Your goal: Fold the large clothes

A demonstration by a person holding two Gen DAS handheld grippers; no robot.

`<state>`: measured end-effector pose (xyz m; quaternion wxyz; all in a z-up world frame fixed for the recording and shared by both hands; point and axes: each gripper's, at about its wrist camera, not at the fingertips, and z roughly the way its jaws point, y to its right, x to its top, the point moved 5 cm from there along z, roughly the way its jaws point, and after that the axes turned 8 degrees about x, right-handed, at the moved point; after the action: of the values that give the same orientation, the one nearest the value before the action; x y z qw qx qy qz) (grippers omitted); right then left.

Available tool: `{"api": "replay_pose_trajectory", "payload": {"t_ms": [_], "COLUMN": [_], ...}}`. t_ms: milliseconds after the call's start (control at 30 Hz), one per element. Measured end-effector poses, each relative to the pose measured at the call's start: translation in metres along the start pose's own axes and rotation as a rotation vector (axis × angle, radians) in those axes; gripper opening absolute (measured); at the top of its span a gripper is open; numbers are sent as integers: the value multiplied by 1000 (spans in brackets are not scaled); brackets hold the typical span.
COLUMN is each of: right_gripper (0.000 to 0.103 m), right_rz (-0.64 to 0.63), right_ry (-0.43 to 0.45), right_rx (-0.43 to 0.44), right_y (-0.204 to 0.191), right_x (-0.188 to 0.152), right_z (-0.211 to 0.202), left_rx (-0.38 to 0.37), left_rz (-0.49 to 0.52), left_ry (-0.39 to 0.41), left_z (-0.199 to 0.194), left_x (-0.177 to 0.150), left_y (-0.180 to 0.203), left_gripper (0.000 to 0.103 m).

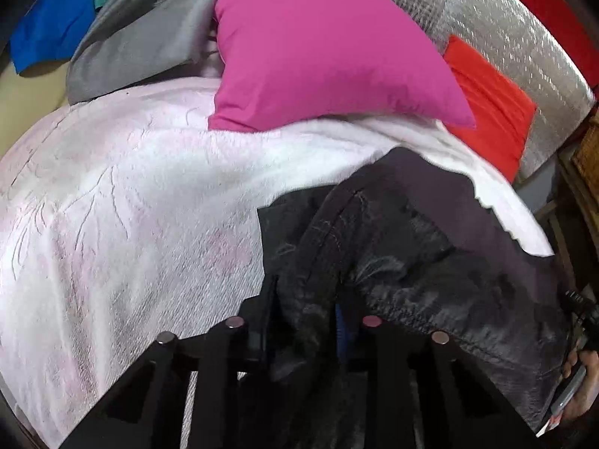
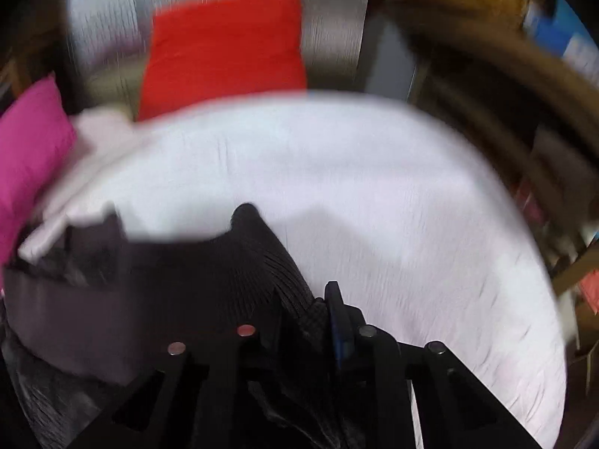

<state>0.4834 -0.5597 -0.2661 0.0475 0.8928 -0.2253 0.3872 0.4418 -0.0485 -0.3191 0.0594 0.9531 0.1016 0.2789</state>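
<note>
My left claw [image 1: 305, 321] is pinched down on a bunched fold of the dark jacket [image 1: 411, 247], and my right claw [image 2: 303, 318] has its jaws nearly together on the jacket's ribbed hem or cuff (I cannot say which from here, the right view is smeared). The jacket lies crumpled at the near edge of the bed [image 1: 131, 194], on the pale pink blanket, with a pink pillow [image 1: 318, 52] and a red cushion [image 1: 486, 112] well behind it and a grey garment [image 1: 142, 45] heaped at the far left. I judge the jacket soft and limp but fairly bulky, with a slick-looking shell that could slide out of a shallow pinch; the ribbed knit should give better purchase than the smooth panels. It will sag between my two holds, so I want them well apart along one edge, at seams or hem corners where the cloth is doubled, before spreading it flat on the blanket to fold.
</note>
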Motion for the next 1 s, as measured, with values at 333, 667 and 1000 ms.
{"api": "replay_pose_trajectory", "payload": {"t_ms": [333, 667, 1000], "right_gripper": [55, 78, 36], "right_rz": [239, -14, -247], "right_ry": [-111, -44, -404], "right_rx": [71, 364, 494], "right_y": [32, -94, -266], "right_x": [-19, -6, -81], "right_z": [43, -37, 10], "left_rx": [122, 113, 146], "left_rz": [74, 45, 145], "left_ry": [19, 18, -22], "left_z": [16, -12, -8], "left_x": [-4, 1, -2], "left_y": [-1, -20, -22], "left_gripper": [46, 57, 60]}}
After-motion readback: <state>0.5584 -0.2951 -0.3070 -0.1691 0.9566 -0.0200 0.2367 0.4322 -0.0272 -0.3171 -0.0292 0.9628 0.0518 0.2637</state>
